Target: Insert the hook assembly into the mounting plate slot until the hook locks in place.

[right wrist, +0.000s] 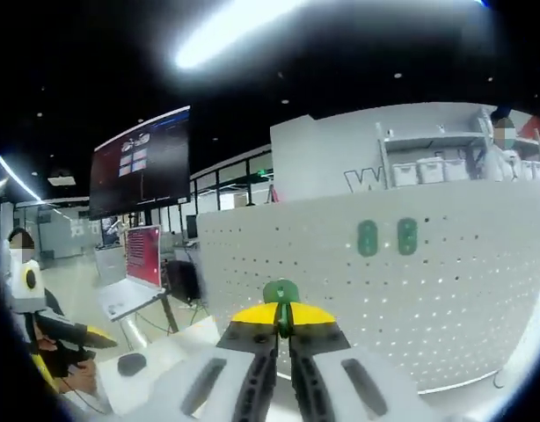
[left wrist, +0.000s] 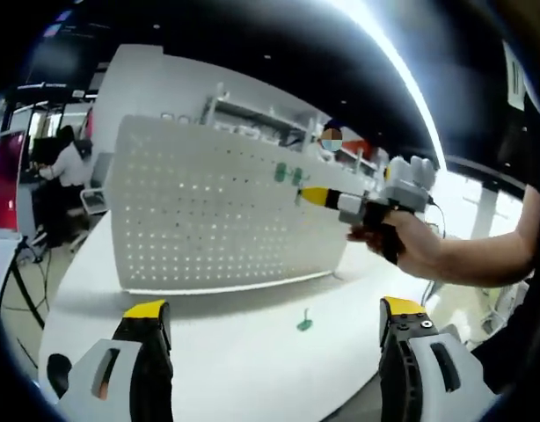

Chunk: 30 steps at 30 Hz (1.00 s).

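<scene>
the white perforated mounting plate stands upright straight ahead of your right gripper, its holes running in rows. your right gripper's jaws are clamped on a small green hook, tip pointing at the plate. two green hooks already sit up and to the right. your left gripper hangs back, jaws spread and empty; another green hook lies on the table.

The pegboard stands upright on the surface. Two hooks sit side by side on the board toward two o'clock. A third hook lies on the surface before the board, at five o'clock. Shelves stand behind the board.
</scene>
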Each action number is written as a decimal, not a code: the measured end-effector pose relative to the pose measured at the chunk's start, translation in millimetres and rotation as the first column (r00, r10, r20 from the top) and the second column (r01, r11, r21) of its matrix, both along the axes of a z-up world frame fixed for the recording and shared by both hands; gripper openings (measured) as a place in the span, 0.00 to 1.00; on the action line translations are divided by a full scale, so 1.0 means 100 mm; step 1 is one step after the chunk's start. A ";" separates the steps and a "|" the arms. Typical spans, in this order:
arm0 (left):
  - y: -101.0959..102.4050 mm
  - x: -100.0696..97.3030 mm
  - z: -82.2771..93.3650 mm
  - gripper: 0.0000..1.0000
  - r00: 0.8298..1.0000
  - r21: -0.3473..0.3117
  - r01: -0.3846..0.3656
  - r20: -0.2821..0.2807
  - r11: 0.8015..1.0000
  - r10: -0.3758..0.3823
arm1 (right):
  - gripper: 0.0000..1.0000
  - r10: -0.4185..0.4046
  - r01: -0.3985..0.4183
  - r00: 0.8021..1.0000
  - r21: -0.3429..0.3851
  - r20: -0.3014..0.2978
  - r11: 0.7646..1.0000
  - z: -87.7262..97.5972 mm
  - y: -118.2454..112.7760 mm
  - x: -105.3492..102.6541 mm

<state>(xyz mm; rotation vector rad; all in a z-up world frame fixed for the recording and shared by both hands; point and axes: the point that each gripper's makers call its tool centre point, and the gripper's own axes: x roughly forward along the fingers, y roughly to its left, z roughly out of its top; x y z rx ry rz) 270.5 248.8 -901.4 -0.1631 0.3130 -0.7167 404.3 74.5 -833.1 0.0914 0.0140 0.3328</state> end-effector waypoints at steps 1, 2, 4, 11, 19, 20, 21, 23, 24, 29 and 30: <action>0.01 0.00 0.00 1.00 1.000 -0.002 -0.002 0.001 1.000 0.002 | 0.00 -0.029 0.029 1.000 -0.001 0.003 1.000 0.01 -0.10 0.05; 0.01 0.00 0.00 1.00 1.000 -0.003 -0.002 0.000 1.000 0.002 | 0.00 -0.043 0.043 0.999 0.003 0.004 0.999 0.01 -0.15 0.08; 0.00 0.00 0.00 1.00 1.000 -0.001 -0.001 0.001 1.000 0.001 | 0.00 -0.081 0.081 0.997 0.014 0.015 0.997 0.05 -0.29 0.16; 0.00 0.03 -0.04 1.00 1.000 0.005 0.003 -0.013 1.000 -0.003 | 0.00 -0.179 0.178 0.983 0.026 0.036 0.984 0.12 -0.67 0.31; -0.03 0.05 -0.10 0.99 0.999 0.014 0.010 -0.032 1.000 -0.010 | 0.00 -0.267 0.265 0.963 0.049 0.047 0.963 0.16 -1.03 0.43; -0.04 0.05 -0.11 0.99 0.999 0.015 0.013 -0.032 1.000 -0.013 | 0.00 -0.276 0.274 0.960 0.050 0.049 0.961 0.16 -1.07 0.44; -0.04 0.05 -0.11 0.99 0.999 0.016 0.014 -0.031 1.000 -0.014 | 0.00 -0.283 0.281 0.958 0.054 0.051 0.958 0.17 -1.11 0.47; -0.04 0.06 -0.12 0.99 0.999 0.019 0.016 -0.036 1.000 -0.015 | 0.00 -0.297 0.295 0.953 0.051 0.057 0.954 0.19 -1.18 0.51; -0.04 0.06 -0.12 0.99 0.999 0.018 0.015 -0.037 1.000 -0.014 | 0.00 -0.301 0.298 0.952 0.050 0.057 0.953 0.20 -1.20 0.53; -0.03 0.07 -0.14 0.99 0.999 0.021 0.015 -0.040 1.000 -0.014 | 0.00 -0.325 0.322 0.943 0.050 0.073 0.945 0.26 -1.30 0.58; -0.03 0.07 -0.14 0.99 0.999 0.020 0.014 -0.041 1.000 -0.013 | 0.00 -0.332 0.328 0.940 0.056 0.075 0.943 0.28 -1.33 0.60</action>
